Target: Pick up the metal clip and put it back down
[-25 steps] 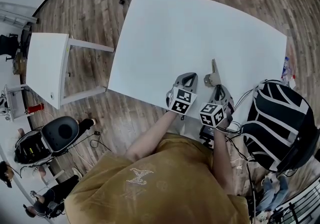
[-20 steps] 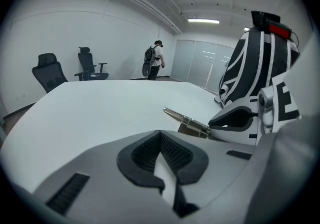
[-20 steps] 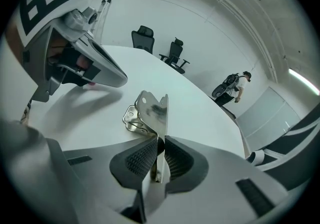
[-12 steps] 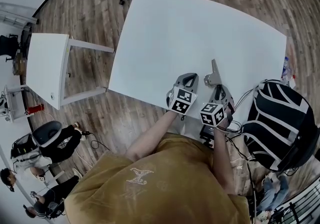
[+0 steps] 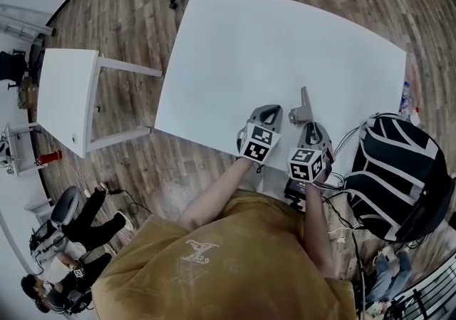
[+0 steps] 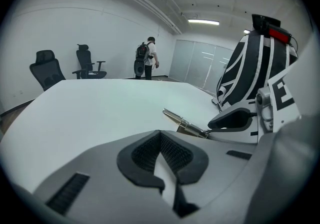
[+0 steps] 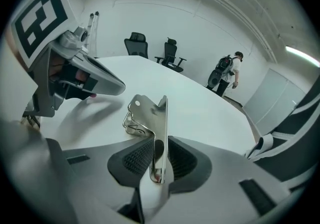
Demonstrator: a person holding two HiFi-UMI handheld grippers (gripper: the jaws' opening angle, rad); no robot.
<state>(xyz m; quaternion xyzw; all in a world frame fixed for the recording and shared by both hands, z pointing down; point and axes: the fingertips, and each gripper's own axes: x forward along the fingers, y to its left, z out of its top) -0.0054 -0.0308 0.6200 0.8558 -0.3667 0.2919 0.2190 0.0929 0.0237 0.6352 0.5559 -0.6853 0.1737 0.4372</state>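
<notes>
— What is holding the metal clip (image 7: 161, 118)?
— The right gripper (image 7: 159, 160) is squeezing it in its fingers (image 7: 136, 160), at the near edge of the surface (image 5: 285, 40).
— And the left gripper (image 6: 161, 143)?
— Its fingers (image 6: 147, 150) are pressing together on nothing.

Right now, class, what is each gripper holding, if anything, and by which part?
The right gripper grips the metal clip by the end of its flat handle, clamped between the two pads. The left gripper is shut and holds nothing.
</notes>
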